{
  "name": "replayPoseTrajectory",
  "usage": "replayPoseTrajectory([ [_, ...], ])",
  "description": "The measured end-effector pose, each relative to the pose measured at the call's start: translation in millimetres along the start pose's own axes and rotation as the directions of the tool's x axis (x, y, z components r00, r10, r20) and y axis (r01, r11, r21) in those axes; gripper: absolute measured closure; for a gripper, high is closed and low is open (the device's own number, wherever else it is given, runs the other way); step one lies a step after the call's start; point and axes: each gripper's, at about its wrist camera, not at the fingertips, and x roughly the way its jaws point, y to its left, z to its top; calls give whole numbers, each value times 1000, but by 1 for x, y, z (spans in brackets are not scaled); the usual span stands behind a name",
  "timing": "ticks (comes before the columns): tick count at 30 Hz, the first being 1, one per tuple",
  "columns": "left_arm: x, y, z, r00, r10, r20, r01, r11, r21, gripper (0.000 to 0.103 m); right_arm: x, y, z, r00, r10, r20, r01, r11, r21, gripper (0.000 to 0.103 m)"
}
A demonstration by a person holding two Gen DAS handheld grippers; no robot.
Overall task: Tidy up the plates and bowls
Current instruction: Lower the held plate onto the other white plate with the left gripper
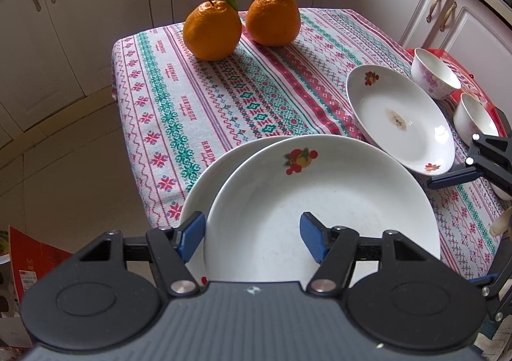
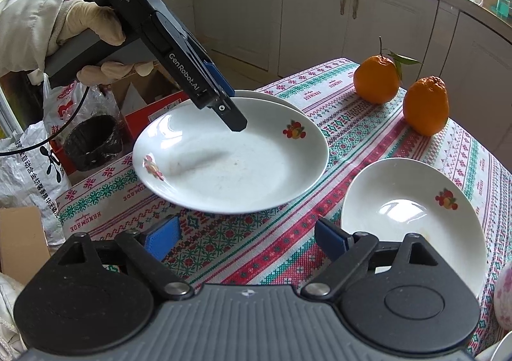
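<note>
A white plate with a fruit print [image 1: 320, 201] [image 2: 230, 159] lies on top of a second white plate [image 1: 204, 188] [image 2: 268, 95] at the table's near left corner. My left gripper [image 1: 252, 234] [image 2: 230, 105] is open, its fingers straddling the top plate's near rim, one inside, one outside. A third, stained white plate [image 1: 400, 118] [image 2: 412, 220] lies to the right. My right gripper [image 2: 244, 238] is open and empty above the cloth, next to the third plate. Two small floral bowls [image 1: 435, 73] [image 1: 476, 121] stand on a red surface at far right.
Two oranges [image 1: 212, 30] [image 1: 273, 17] sit at the far end of the patterned tablecloth [image 1: 198, 98]. White cabinets [image 1: 96, 9] surround the table. Bags and boxes [image 2: 38, 153] stand on the floor left of the table.
</note>
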Motion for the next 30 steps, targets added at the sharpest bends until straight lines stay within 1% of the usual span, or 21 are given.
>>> replayPoseTrajectory([
  [1, -1, 0, 0, 1000, 7, 1, -7, 1000, 3, 37, -1, 0, -1, 1000, -5, 1, 5, 1000, 0, 6],
  [3, -2, 0, -1, 1000, 14, 7, -14, 1000, 10, 31, -3, 1, -3, 1000, -13, 8, 13, 1000, 1, 4],
  [5, -3, 0, -1, 999, 31, 13, -31, 999, 13, 29, -6, 0, -6, 1000, -19, 11, 19, 1000, 7, 3],
  [7, -4, 1, -2, 999, 41, 18, -41, 999, 9, 29, -9, -1, -9, 1000, -25, 15, 24, 999, 22, 3],
  [13, -7, 2, -4, 998, 60, 33, -60, 998, 6, 28, -22, -8, -22, 996, -79, 31, 76, 993, 90, 2],
  [15, -10, -1, -5, 997, 64, 48, -64, 998, 8, 27, -26, -11, -27, 995, -98, 35, 93, 988, 120, 2],
  [18, -17, -10, -7, 993, 87, 86, -88, 996, 15, 26, -33, -13, -33, 989, -138, 44, 130, 979, 159, 2],
  [20, -24, -20, -9, 988, 90, 123, -94, 995, 23, 25, -37, -14, -37, 983, -174, 51, 162, 970, 180, 2],
  [23, -33, -41, -13, 980, 89, 180, -101, 993, 56, 20, -43, -15, -44, 972, -230, 52, 214, 953, 215, 2],
  [24, -35, -49, -14, 977, 91, 194, -106, 992, 68, 19, -45, -16, -47, 967, -250, 54, 232, 947, 223, 0],
  [27, -38, -70, -16, 972, 81, 222, -107, 988, 110, 17, -45, -19, -57, 949, -314, 37, 297, 925, 239, 0],
  [30, -38, -87, -17, 971, 50, 234, -84, 987, 139, 15, -43, -21, -67, 934, -357, 11, 344, 907, 245, 0],
])
